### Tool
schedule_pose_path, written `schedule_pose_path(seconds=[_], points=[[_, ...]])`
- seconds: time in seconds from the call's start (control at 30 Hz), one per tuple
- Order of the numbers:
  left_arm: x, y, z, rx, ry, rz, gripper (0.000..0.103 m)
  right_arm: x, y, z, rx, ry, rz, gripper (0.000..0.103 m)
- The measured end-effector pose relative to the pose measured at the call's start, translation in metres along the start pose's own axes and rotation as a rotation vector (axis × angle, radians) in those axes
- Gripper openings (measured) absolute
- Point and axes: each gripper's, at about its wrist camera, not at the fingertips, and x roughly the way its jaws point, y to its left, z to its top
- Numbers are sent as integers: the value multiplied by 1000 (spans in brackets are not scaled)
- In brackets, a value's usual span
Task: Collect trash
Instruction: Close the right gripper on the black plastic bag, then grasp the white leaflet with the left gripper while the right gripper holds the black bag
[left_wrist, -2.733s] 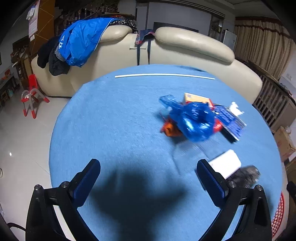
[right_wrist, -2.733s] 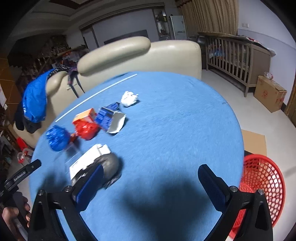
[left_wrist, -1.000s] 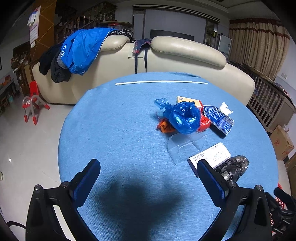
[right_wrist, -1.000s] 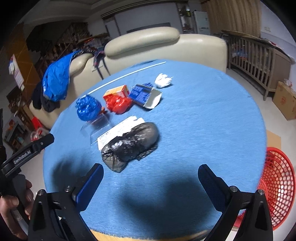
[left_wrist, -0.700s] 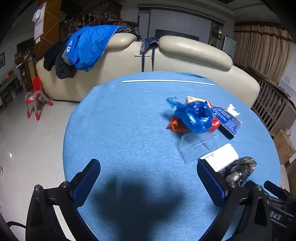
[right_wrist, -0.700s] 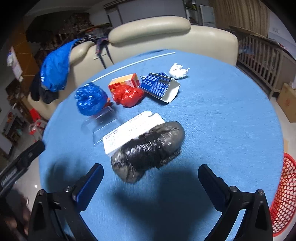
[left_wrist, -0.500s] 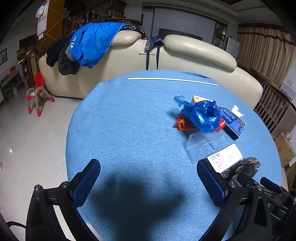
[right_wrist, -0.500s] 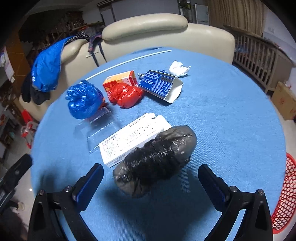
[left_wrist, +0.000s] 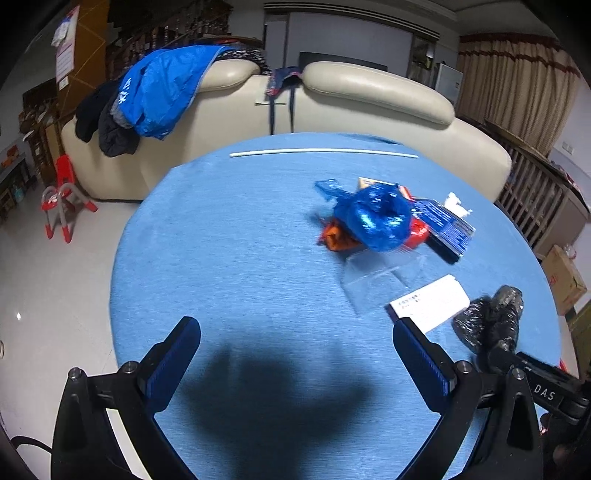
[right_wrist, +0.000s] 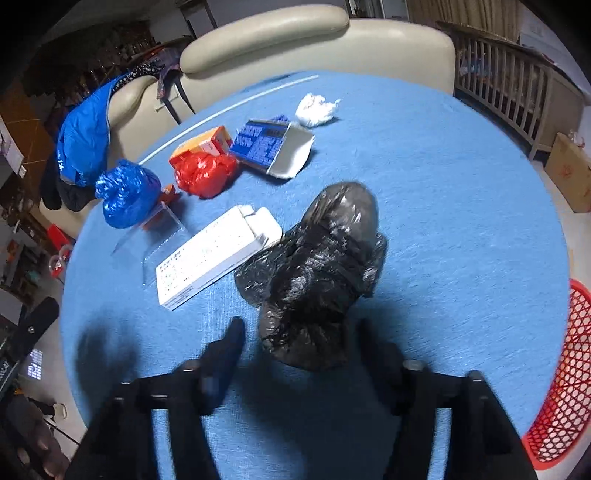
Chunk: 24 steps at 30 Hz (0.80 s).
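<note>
Starting on the left, the left gripper (left_wrist: 295, 362) hangs over a bare stretch of the round blue table (left_wrist: 229, 251) with its jaws spread wide and nothing between them. Moving right across the trash pile, there's a crumpled blue plastic bag (right_wrist: 127, 194), then a clear plastic piece (right_wrist: 155, 232) just in front of it, a red plastic bag (right_wrist: 203, 173) touching an orange box (right_wrist: 207, 144), and a flat white carton (right_wrist: 218, 254) lying near the middle. Behind those sits a blue printed box (right_wrist: 269, 146) and a white tissue wad (right_wrist: 314, 105). The black plastic bag (right_wrist: 317, 273) lies right beside the white carton, and the right gripper (right_wrist: 299, 343) has its fingers either side of the bag's near end; they're blurry, so can't tell if it's actually clamped. Far right, off the table edge, a red mesh basket (right_wrist: 561, 387) sits on the floor.
</note>
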Motion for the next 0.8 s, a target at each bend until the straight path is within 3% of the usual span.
schedule_pose_path(seconds=[0.23, 0.27, 0.33, 0.4, 0.57, 0.67, 0.8], points=[[0, -16, -2, 51, 2, -16, 103, 4, -3, 11, 24, -45, -13, 75], [0, -18, -2, 59, 3, -19, 103, 8, -1, 11, 17, -43, 1, 70], [2, -22, -2, 82, 6, -29, 103, 13, 0, 11, 11, -38, 8, 43], [5, -30, -1, 105, 8, -49, 103, 12, -4, 10, 11, -44, 27, 42], [20, -73, 1, 241, 32, -135, 103, -2, -14, 12, -48, -76, 8, 40], [36, -105, 3, 372, 61, -205, 103, -10, -27, 13, -59, -92, -3, 40], [59, -132, 4, 541, 86, -216, 103, -18, -49, 14, -48, -98, 18, 40]])
